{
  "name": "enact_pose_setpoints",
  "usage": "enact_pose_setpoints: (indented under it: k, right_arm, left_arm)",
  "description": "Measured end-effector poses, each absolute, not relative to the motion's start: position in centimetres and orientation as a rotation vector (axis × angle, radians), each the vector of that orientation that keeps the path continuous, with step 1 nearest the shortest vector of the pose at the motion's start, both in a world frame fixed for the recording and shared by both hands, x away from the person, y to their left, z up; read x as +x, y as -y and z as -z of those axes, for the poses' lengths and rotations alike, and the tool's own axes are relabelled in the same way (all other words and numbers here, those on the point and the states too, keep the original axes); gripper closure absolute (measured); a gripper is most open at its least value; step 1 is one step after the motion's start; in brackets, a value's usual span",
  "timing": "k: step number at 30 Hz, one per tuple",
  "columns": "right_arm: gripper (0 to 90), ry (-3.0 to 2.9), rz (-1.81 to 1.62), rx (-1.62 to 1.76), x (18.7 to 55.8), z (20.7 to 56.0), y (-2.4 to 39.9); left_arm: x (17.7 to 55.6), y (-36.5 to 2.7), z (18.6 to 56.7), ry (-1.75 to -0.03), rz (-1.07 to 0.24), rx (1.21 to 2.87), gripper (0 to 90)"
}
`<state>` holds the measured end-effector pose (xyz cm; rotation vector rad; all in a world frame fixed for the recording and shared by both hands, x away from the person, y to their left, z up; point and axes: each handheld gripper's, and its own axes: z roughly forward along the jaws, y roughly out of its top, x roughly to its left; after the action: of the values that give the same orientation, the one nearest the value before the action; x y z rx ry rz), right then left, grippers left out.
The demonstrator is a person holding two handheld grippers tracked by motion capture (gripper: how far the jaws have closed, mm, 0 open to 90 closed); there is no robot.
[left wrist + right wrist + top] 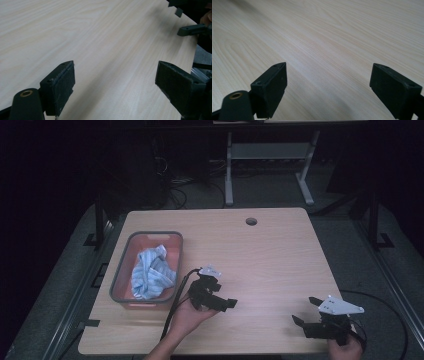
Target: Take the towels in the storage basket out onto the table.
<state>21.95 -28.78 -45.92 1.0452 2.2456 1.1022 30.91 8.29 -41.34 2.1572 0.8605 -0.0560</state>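
My left gripper point(216, 296) sits just right of the grey basket point(120, 270), low over the counter point(270, 255). Its fingers point(61, 86) are spread wide with nothing between them, just bare wood. My right gripper point(306, 310) is well apart from it, near the front right corner of the counter. Its fingers point(272, 87) are spread wide too, and hold nothing. The blue and white striped cloth point(151, 272) lies bunched up inside the basket, on the left side of the counter.
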Motion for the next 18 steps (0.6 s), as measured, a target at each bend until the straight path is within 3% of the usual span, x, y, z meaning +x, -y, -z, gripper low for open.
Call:
enact_pose_setpoints:
  k: [18]
  right_arm:
    - [13.8, -2.274, -1.114, 1.004, 21.9, 45.8, 28.4]
  left_arm:
    - [33.7, -9.0, 38.9, -0.904, 0.053, 2.173, 16.3]
